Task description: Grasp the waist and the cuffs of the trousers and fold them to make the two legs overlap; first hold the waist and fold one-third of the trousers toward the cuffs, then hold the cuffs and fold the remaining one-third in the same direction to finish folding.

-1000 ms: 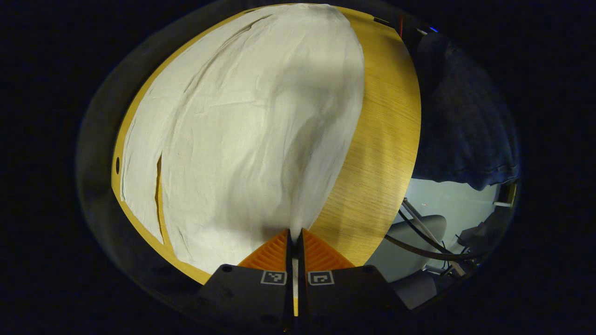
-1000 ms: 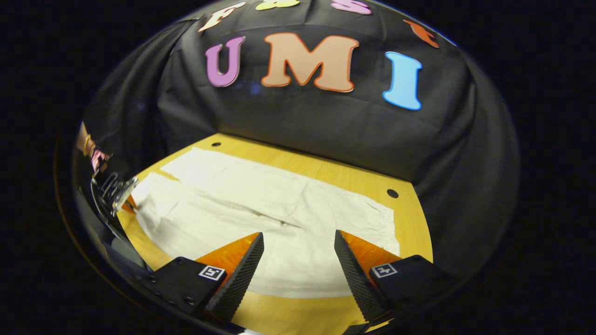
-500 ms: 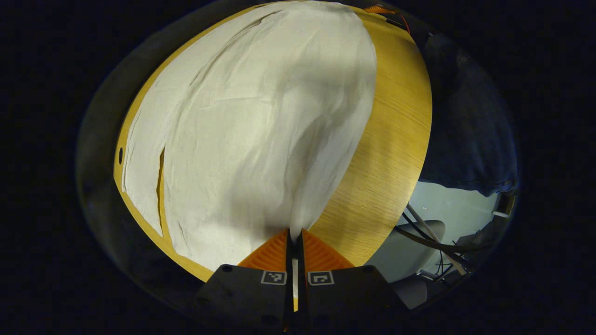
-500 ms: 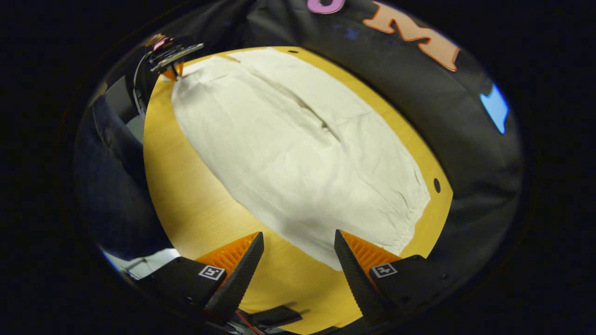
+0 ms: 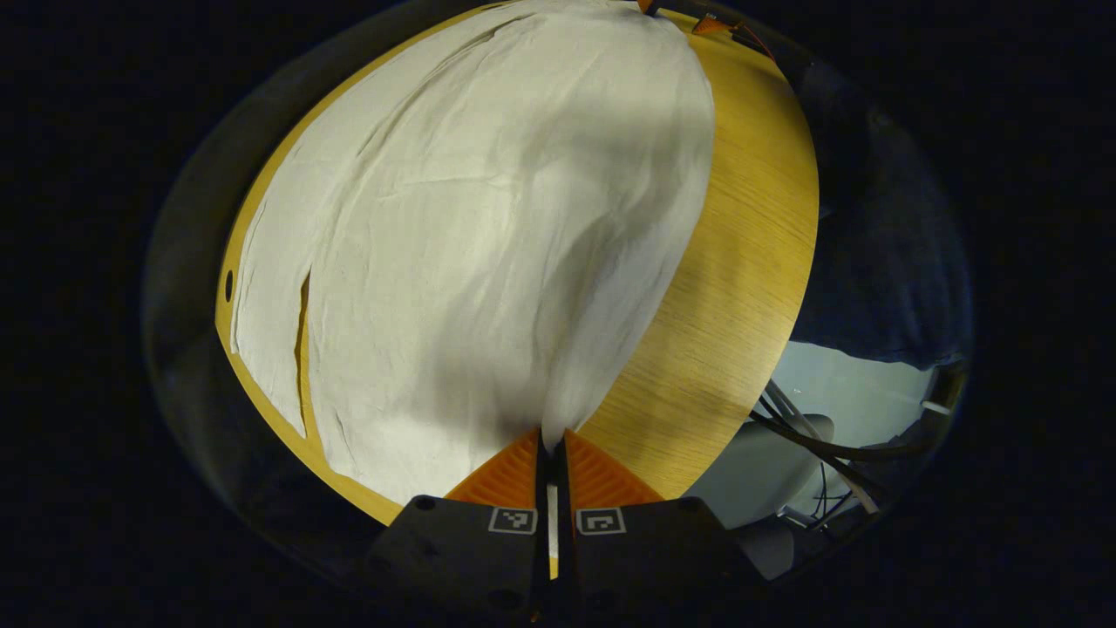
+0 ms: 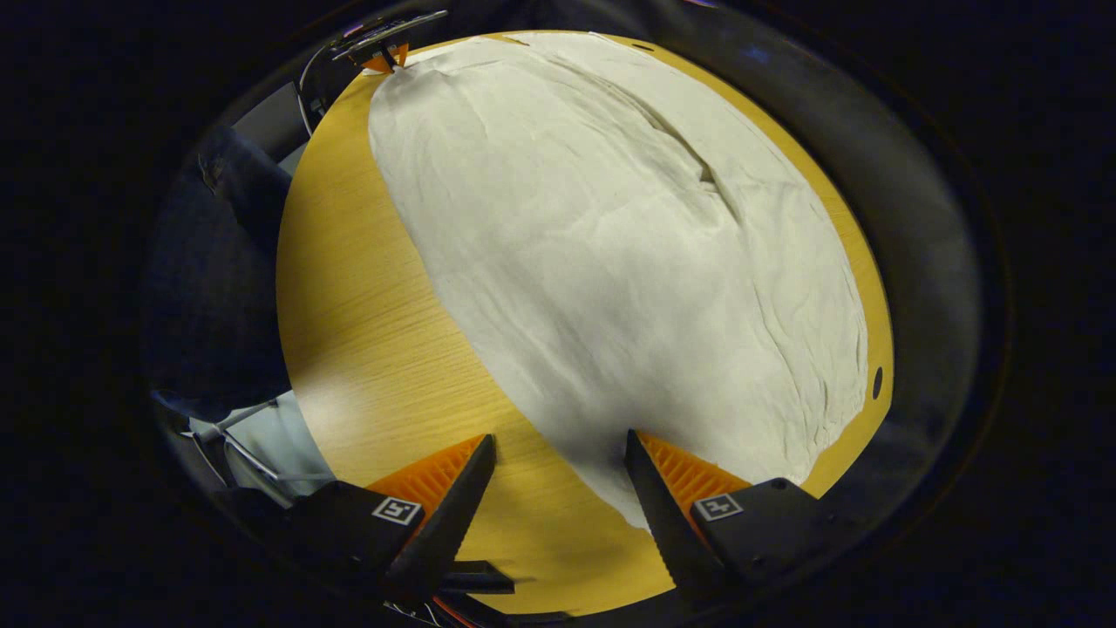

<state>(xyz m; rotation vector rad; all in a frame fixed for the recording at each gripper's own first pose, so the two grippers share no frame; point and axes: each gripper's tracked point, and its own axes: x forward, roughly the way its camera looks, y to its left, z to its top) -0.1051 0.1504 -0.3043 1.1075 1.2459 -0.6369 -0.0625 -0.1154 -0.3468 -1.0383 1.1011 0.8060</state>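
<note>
Trousers (image 5: 488, 227): pale cloth, spread flat over most of the wooden surface (image 5: 741, 262), reaching close to its far edge; one corner raised at the near edge.
Left claw (image 5: 550, 449): fingers pressed together on that raised corner, cloth pinched between them.
Right claw (image 6: 558, 488): fingers spread apart, nothing between them, poised over the opposite corner of the trousers (image 6: 628, 262) where the hem meets bare surface (image 6: 366, 331).
Surroundings: small holes (image 6: 877, 382) near the surface edges; cables (image 5: 811, 445) and pale floor beyond one edge; a dark-clothed person (image 6: 218, 262) alongside, poorly lit.
Indistinct: waist or cuff end, probably unresolvable in this light.
</note>
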